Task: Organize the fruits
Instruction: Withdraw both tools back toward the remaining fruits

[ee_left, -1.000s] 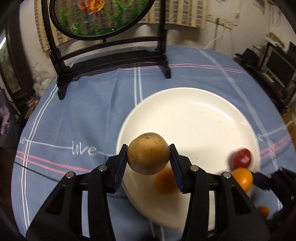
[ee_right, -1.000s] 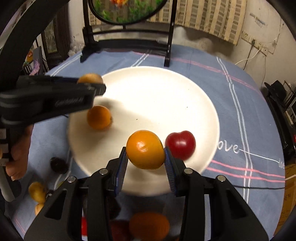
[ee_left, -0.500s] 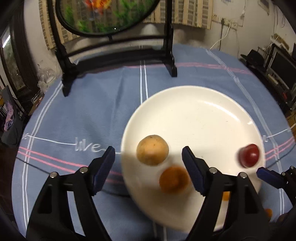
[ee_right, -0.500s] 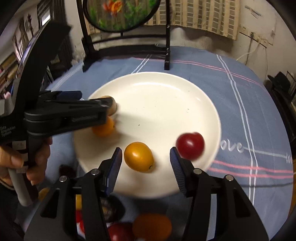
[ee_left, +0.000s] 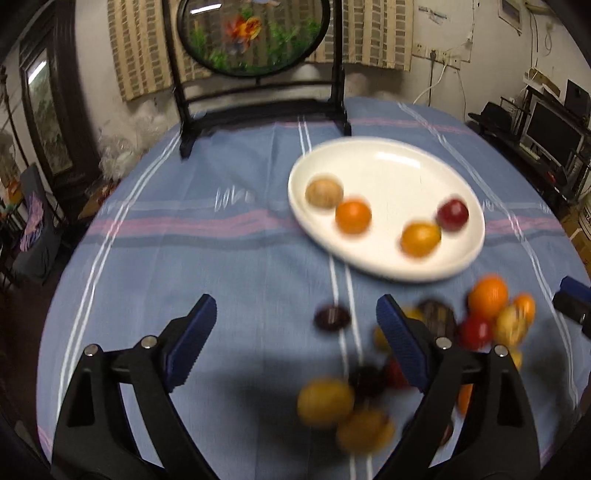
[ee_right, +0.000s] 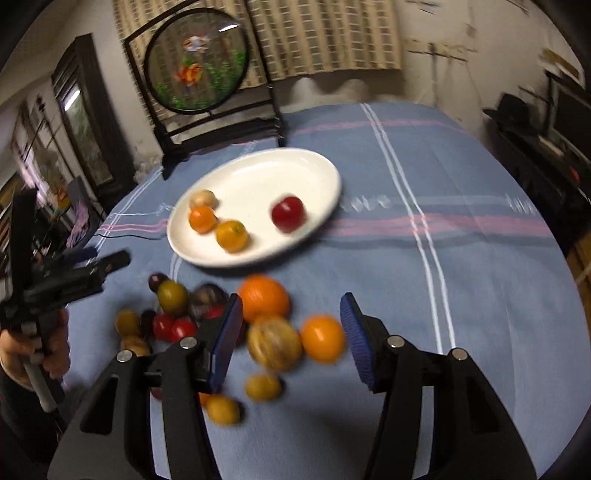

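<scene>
A white plate (ee_left: pixel 391 162) (ee_right: pixel 317 173) on the blue tablecloth holds a brown fruit (ee_left: pixel 324 192), two orange fruits (ee_left: pixel 353 216) (ee_left: pixel 420 238) and a red fruit (ee_left: pixel 452 215) (ee_right: pixel 288 213). A pile of loose fruits (ee_left: pixel 484 314) (ee_right: pixel 273 341) lies on the cloth in front of the plate. My left gripper (ee_left: pixel 295 343) is open and empty, pulled back above the cloth near a dark fruit (ee_left: pixel 331 318). My right gripper (ee_right: pixel 291 332) is open and empty above the pile, near an orange fruit (ee_right: pixel 322 338).
A black stand with a round goldfish panel (ee_left: pixel 255 33) (ee_right: pixel 195 62) stands at the table's far edge behind the plate. The left gripper and the hand holding it show at the left of the right wrist view (ee_right: pixel 66 273). Furniture stands beyond the table's right edge.
Both grippers opened and dropped their fruits on the plate, the brown one and an orange one. Both then pulled back from the plate toward the loose pile.
</scene>
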`<state>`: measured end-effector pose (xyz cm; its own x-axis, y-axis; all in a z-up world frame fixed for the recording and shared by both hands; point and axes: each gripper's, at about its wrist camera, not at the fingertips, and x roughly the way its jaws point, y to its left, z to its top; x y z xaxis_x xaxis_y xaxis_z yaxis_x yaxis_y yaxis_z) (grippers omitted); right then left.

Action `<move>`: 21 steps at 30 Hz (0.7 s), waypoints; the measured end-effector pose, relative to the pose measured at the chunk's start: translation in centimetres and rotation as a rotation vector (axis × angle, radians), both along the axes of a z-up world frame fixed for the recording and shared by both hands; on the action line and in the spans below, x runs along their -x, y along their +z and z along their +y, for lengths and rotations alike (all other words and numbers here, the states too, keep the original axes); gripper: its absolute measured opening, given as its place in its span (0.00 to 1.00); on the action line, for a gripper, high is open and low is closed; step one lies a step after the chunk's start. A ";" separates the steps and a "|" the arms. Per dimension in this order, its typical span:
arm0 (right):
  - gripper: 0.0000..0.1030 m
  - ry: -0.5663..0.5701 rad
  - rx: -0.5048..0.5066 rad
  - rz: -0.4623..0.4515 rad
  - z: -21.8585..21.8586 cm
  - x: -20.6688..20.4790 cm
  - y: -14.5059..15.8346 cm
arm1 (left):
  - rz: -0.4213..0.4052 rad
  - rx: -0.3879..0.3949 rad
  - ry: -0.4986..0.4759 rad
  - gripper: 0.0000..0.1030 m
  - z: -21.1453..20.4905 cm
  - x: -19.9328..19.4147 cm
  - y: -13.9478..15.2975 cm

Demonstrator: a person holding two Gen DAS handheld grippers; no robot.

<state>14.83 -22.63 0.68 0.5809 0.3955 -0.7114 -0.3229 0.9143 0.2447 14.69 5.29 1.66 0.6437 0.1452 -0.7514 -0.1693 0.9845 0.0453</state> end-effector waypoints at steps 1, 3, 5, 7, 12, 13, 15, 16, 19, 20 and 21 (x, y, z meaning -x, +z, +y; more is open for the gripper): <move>0.55 -0.005 -0.007 0.010 -0.4 0.5 -0.4 | 0.007 0.010 0.001 0.87 0.0 1.0 -0.5; 0.56 -0.016 -0.008 0.035 -1.1 1.6 -1.3 | 0.022 0.027 0.002 0.87 0.0 2.7 -1.4; 0.56 -0.022 -0.012 0.049 -1.7 2.5 -1.8 | 0.037 0.037 0.015 0.87 0.3 4.2 -2.2; 0.57 -0.028 -0.014 0.053 -2.1 3.2 -2.2 | 0.047 0.058 0.029 0.87 0.7 5.3 -2.5; 0.58 -0.025 0.014 0.049 -2.3 4.7 -2.7 | 0.054 0.083 0.035 0.87 0.7 7.7 -3.0; 0.58 -0.017 0.020 0.050 -2.0 4.9 -2.8 | 0.054 0.083 0.034 0.87 0.7 8.1 -3.0; 0.58 -0.002 0.037 0.049 -1.3 5.4 -3.1 | 0.058 0.087 0.041 0.87 0.8 8.6 -3.2; 0.58 0.010 0.045 0.048 -0.9 5.5 -3.1 | 0.060 0.088 0.043 0.87 0.9 8.7 -3.3; 0.58 0.051 0.082 0.050 0.8 6.1 -3.5 | 0.063 0.087 0.051 0.87 1.2 9.3 -3.6; 0.58 0.063 0.093 0.049 1.3 6.2 -3.6 | 0.064 0.088 0.051 0.87 1.2 9.3 -3.6; 0.58 0.083 0.110 0.044 2.0 6.4 -3.8 | 0.065 0.089 0.049 0.87 1.3 9.4 -3.6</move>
